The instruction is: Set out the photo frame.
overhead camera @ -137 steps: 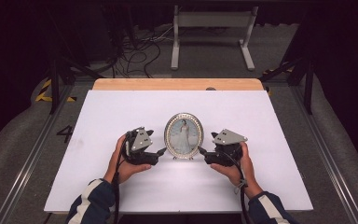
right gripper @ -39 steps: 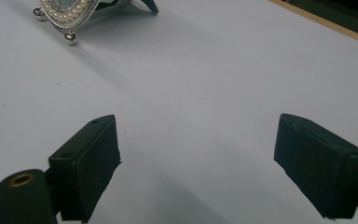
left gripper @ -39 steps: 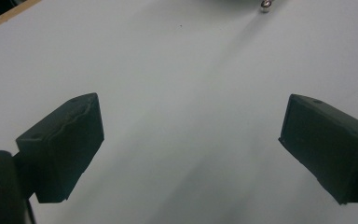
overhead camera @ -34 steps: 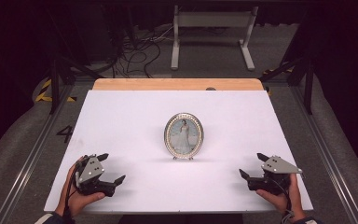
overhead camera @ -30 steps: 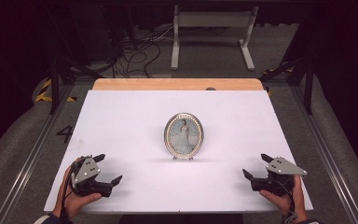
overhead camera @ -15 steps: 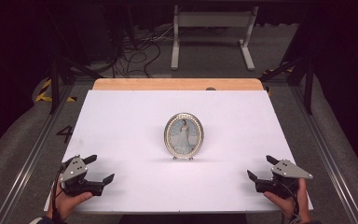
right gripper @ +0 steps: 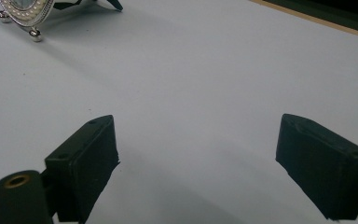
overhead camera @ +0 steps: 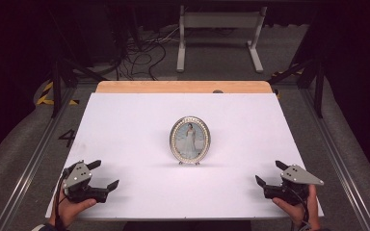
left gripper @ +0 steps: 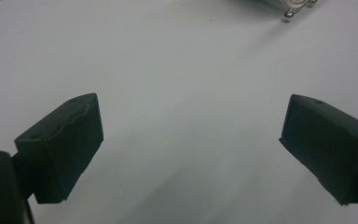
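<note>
Both pairs of jaws stand wide apart and hold nothing. The left gripper (overhead camera: 103,175) sits at the table's (overhead camera: 125,120) near left corner, the right gripper (overhead camera: 269,174) at its near right corner. The frame (overhead camera: 190,140) stands upright mid-table, well apart from both and between them, farther from the person. Its small ball feet show at the top edge of each gripper view (left gripper: 287,15) (right gripper: 25,14).

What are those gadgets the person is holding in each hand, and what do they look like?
Each is a black hand-held claw. The left claw and the right claw both end in two chunky, blocky black jaws and carry a grey three-cornered plate on top. A thin black cable trails back from each over the hand. In the close views a small brass-coloured ring sits in a black knob near one jaw.
</note>
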